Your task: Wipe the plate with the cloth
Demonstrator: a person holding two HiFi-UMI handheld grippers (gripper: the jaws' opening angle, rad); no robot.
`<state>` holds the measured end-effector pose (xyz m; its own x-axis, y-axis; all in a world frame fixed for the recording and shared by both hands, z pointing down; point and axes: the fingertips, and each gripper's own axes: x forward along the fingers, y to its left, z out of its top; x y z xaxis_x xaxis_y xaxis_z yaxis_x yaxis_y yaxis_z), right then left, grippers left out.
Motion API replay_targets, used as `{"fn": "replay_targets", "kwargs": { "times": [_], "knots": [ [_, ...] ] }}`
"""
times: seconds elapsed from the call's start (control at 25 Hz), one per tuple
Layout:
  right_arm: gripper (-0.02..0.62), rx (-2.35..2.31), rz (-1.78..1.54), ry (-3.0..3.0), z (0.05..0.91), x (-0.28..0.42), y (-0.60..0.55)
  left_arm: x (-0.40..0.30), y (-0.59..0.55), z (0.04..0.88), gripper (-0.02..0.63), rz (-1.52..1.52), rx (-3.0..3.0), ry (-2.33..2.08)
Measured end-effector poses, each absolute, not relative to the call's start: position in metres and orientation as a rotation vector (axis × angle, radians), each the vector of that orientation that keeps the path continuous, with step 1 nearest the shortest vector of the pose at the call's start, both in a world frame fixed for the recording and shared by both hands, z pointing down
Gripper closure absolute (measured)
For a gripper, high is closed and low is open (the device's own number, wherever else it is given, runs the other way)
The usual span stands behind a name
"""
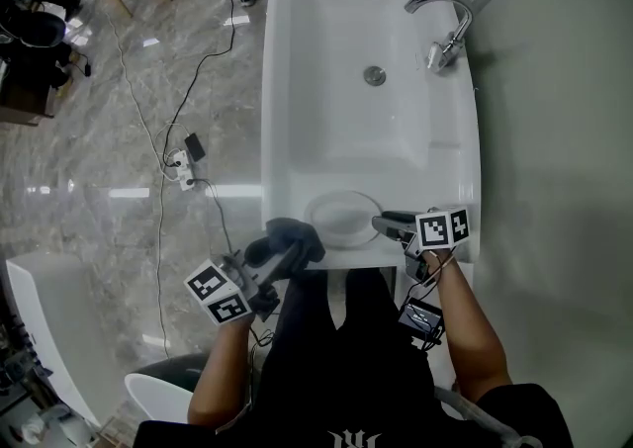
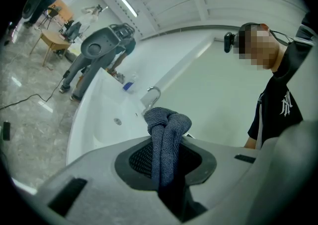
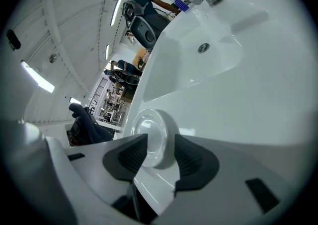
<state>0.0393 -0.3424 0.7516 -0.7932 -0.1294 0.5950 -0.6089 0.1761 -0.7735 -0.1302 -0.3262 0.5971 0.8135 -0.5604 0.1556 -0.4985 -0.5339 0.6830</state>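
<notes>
- Pinching a dark grey cloth (image 1: pixel 295 234), the left gripper (image 1: pixel 275 260) has its jaws clamped on the fabric. The cloth is a ribbed knit, bunched into a knot-like wad above the pads. It hangs at the counter's front edge, just left of the plate.
- The plate (image 1: pixel 343 218) is white, round and glossy, with a shallow centre well. It lies flat on the front rim of the white counter (image 1: pixel 465 189), below the basin.
- The right gripper (image 1: pixel 384 226) sits at the plate's right rim. Its jaws are spread, with the plate seen between them and neither pad pressing on it.
- A grey marble floor (image 1: pixel 119 139) with a black cable (image 1: pixel 203 65) and a power strip (image 1: pixel 181 167) lies to the left. The basin's drain (image 1: pixel 374 75) is in the middle, the chrome faucet (image 1: pixel 442 26) farther right, and a plain pale wall (image 1: pixel 564 120) beyond.
- Only the left gripper view shows the person's black shirt (image 2: pixel 278 114) and the cloth's weave up close. Only the right gripper view shows the plate's raised rim between its pads, plus ceiling strip lights (image 3: pixel 37 77).
</notes>
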Motion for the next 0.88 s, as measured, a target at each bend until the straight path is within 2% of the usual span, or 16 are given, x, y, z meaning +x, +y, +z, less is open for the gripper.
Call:
{"fn": "replay_targets", "kwargs": {
  "times": [0.16, 0.36, 0.64, 0.88],
  "knots": [
    [0.469, 0.606, 1.615, -2.091, 0.754, 0.030, -0.337, -0.129, -0.329, 0.598, 0.541, -0.103, 2.234, -0.770],
    [0.557, 0.563, 1.578, -2.065, 0.762, 0.029, -0.337, -0.131, -0.327, 0.599, 0.541, -0.105, 2.229, -0.776],
    [0.580, 0.573, 1.602, -2.182, 0.740, 0.027, -0.344, -0.136, -0.325, 0.598, 0.541, -0.116, 2.231, -0.798],
    [0.584, 0.651, 1.430, -2.357, 0.700, 0.025, -0.358, -0.135, -0.323, 0.587, 0.541, -0.135, 2.264, -0.790]
  ]
}}
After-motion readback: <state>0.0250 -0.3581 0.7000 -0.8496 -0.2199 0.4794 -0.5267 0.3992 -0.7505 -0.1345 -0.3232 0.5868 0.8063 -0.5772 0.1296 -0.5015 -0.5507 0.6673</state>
